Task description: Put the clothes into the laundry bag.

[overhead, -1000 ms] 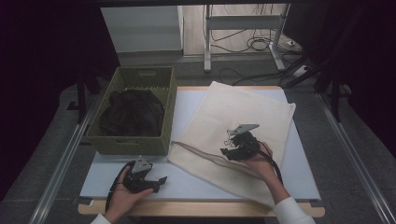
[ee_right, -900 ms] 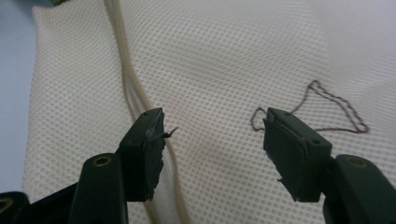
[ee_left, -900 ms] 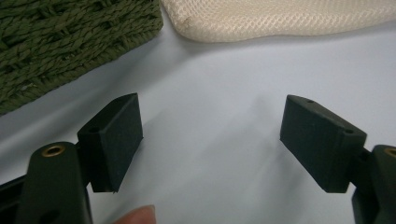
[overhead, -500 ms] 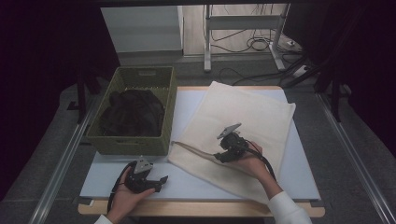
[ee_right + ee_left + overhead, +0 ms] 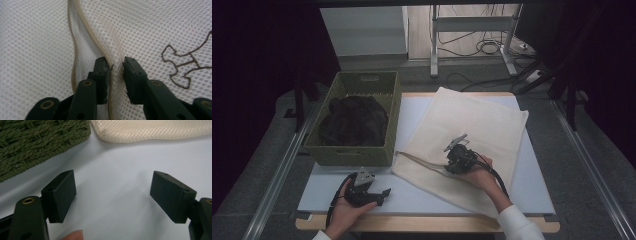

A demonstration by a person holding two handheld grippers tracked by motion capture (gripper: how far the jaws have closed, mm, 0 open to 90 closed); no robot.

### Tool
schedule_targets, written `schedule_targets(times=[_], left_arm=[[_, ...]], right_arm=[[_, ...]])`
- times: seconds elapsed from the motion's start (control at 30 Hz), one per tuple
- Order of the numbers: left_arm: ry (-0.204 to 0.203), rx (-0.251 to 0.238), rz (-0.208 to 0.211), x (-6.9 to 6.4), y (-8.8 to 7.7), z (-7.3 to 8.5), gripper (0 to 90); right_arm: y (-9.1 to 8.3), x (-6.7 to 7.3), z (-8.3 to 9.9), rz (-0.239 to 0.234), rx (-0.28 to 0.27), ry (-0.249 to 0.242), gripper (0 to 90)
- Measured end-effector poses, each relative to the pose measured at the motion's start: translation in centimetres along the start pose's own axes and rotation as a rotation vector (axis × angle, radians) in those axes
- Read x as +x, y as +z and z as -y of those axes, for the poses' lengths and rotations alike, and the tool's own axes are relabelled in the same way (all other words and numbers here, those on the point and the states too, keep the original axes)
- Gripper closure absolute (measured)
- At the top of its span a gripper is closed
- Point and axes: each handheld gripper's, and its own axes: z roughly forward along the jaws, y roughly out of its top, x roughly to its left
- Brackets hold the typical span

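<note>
- The mesh laundry bag (image 5: 472, 135) looks light, soft and floppy; best taken by its firmer zipper edge (image 5: 86, 23).
- The right gripper (image 5: 116, 66), its jaws just closing, pinches that edge.
- The left gripper (image 5: 112, 195) rests wide open, empty.

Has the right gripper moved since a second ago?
Yes: the right gripper slid left across the mesh bag, toward the green basket.
</note>
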Motion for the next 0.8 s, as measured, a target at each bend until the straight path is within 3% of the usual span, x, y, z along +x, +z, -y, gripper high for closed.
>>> schedule_targets(times=[0.03, 0.2, 0.5, 0.8], left_arm=[[0.006, 0.003, 0.005, 0.0, 0.0, 0.0, 20.4], [0.018, 0.005, 0.005, 0.0, 0.1, -0.1, 20.4], [0.032, 0.007, 0.005, 0.0, -0.1, -0.1, 20.4], [0.025, 0.001, 0.000, 0.1, -0.2, 0.0, 20.6]], right_arm=[[0.0, 0.0, 0.0, 0.009, -0.001, 0.000, 78.2], [0.1, -0.6, -0.4, 0.012, -0.004, 0.041, 85.7], [-0.3, -1.3, -1.6, 0.004, -0.026, 0.065, 86.2], [-3.0, -1.9, -1.8, -0.012, -0.108, 0.085, 86.3]])
